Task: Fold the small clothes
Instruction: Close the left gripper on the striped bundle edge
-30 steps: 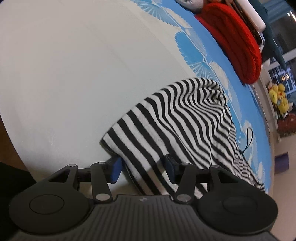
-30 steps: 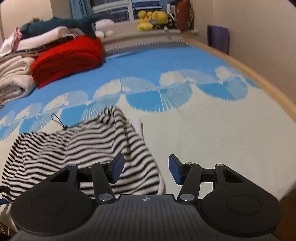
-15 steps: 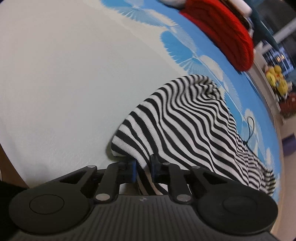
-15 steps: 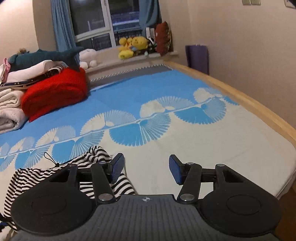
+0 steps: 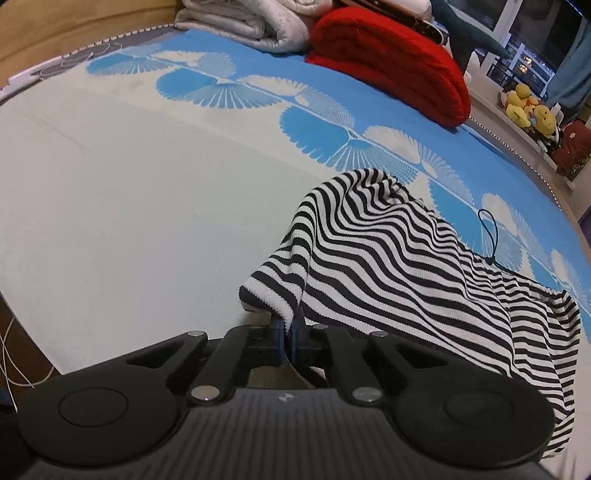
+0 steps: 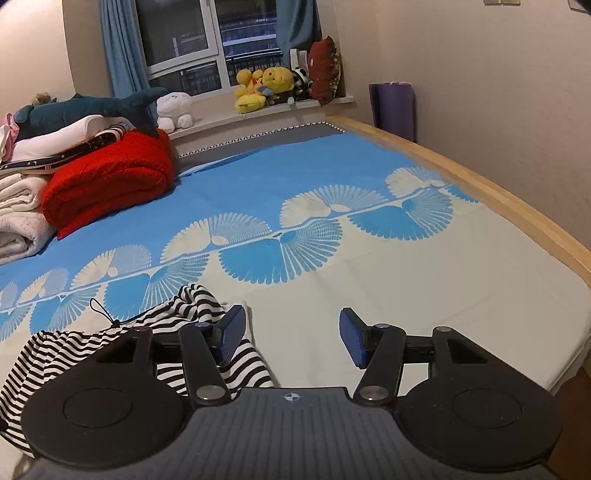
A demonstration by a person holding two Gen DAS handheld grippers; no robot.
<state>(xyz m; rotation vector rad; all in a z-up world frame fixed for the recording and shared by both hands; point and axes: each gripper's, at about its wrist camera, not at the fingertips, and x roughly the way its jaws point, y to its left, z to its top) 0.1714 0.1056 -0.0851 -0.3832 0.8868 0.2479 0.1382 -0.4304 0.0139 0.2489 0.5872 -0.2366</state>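
Observation:
A black-and-white striped small garment (image 5: 399, 258) lies on the bed, with a thin dark cord (image 5: 491, 240) at its far side. My left gripper (image 5: 289, 334) is shut on the garment's near hem and lifts that edge off the sheet. In the right wrist view the garment (image 6: 184, 317) lies at lower left, partly hidden behind the gripper body. My right gripper (image 6: 291, 339) is open and empty, its left finger over the garment's right edge, its right finger over bare sheet.
The bed has a cream and blue fan-patterned sheet (image 6: 332, 229). A red folded blanket (image 5: 391, 59) and pale folded blankets (image 5: 251, 22) are stacked at the far side. Plush toys (image 6: 262, 88) sit on the windowsill. A wooden bed edge (image 6: 498, 195) runs along the right.
My left gripper has closed on the striped garment's hem and raised it. My right gripper has lifted and tilted up, staying open, so less of the garment shows.

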